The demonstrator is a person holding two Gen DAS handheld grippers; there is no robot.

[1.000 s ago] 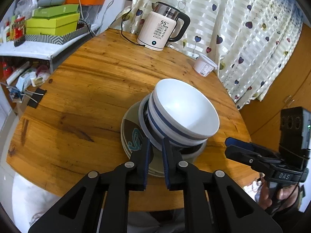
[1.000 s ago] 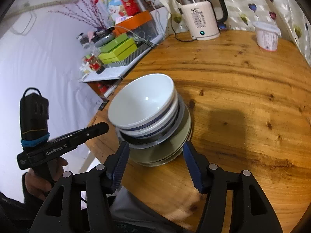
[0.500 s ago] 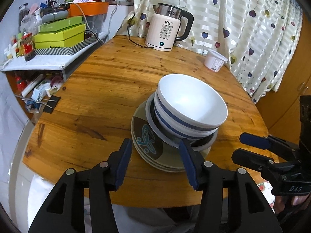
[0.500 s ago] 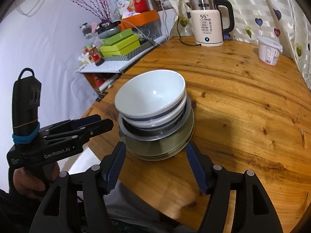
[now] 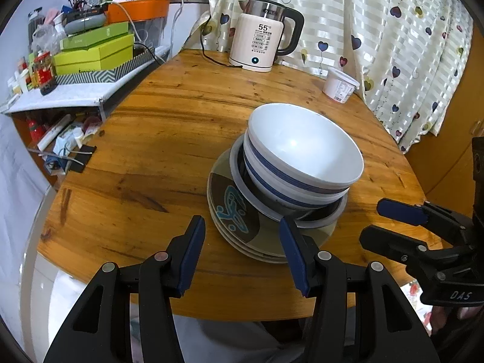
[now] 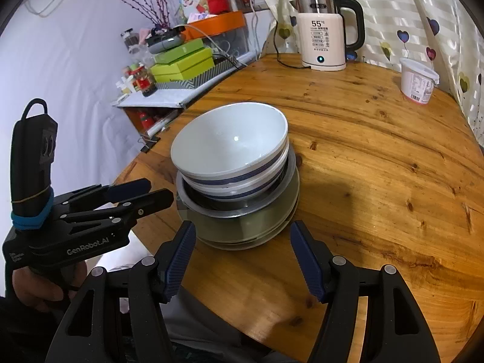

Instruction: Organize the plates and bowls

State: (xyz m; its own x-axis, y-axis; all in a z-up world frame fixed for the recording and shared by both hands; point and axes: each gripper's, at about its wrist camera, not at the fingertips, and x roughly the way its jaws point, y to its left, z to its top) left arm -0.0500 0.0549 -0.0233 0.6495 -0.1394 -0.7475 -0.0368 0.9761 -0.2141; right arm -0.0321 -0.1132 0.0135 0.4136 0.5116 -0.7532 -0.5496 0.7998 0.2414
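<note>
Two black hand-held grippers with blue finger pads

The left gripper [image 5: 242,251] and right gripper [image 6: 242,255] have black plastic arms, silver round screws and ribbed dark blue pads. One body has white letters "GenRobot.AI" and a blue band around its handle; the other has "DAS".

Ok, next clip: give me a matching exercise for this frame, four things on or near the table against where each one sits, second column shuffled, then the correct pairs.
Things:
1. white bowl
2. electric kettle
3. white plastic tub
4. patterned plate

Places:
A. far edge of the wooden table, beside the heart-print curtain, right of the kettle
B. top of the stack
C. bottom of the stack, directly on the table
D. back of the table, power cord trailing left

Pairs: 1-B, 2-D, 3-A, 4-C
</note>
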